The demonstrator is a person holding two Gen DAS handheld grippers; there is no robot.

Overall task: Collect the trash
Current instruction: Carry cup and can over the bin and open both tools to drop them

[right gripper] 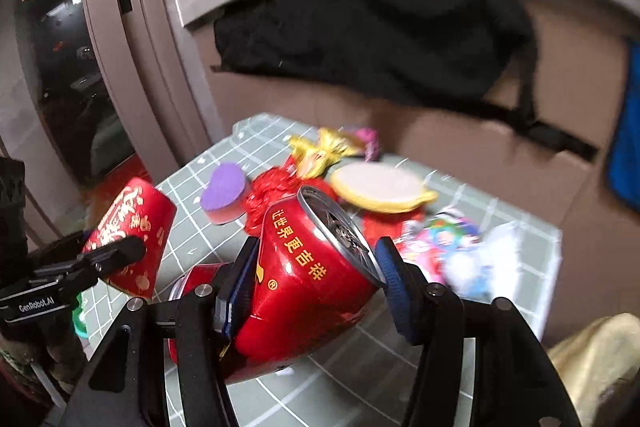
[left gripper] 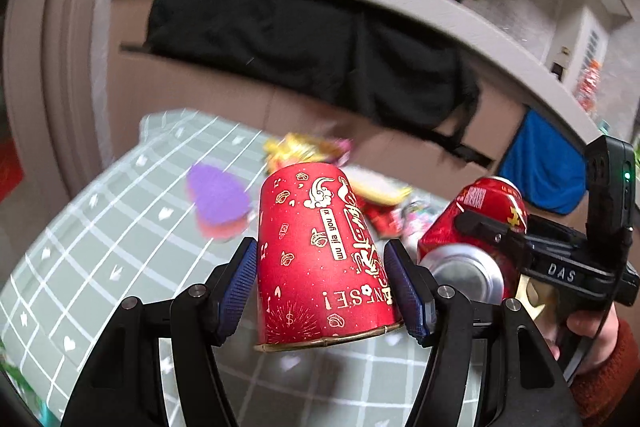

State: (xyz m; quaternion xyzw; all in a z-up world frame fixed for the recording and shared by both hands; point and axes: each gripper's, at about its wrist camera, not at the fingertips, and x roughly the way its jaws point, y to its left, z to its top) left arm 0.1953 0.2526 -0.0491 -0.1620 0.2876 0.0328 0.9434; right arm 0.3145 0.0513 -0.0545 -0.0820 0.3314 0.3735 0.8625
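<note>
Left gripper (left gripper: 320, 283): pinching upside-down paper cup (left gripper: 320, 251).
Right gripper (right gripper: 316, 279): pinching tilted can (right gripper: 308, 279).
Ahead: wrappers (right gripper: 320, 147), purple sponge (right gripper: 224, 189) on table (left gripper: 100, 227).

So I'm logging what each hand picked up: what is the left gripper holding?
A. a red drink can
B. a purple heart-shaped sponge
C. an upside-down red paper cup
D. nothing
C: the left gripper has its jaws shut on the upside-down red paper cup, while the red can sits in the right gripper.
</note>
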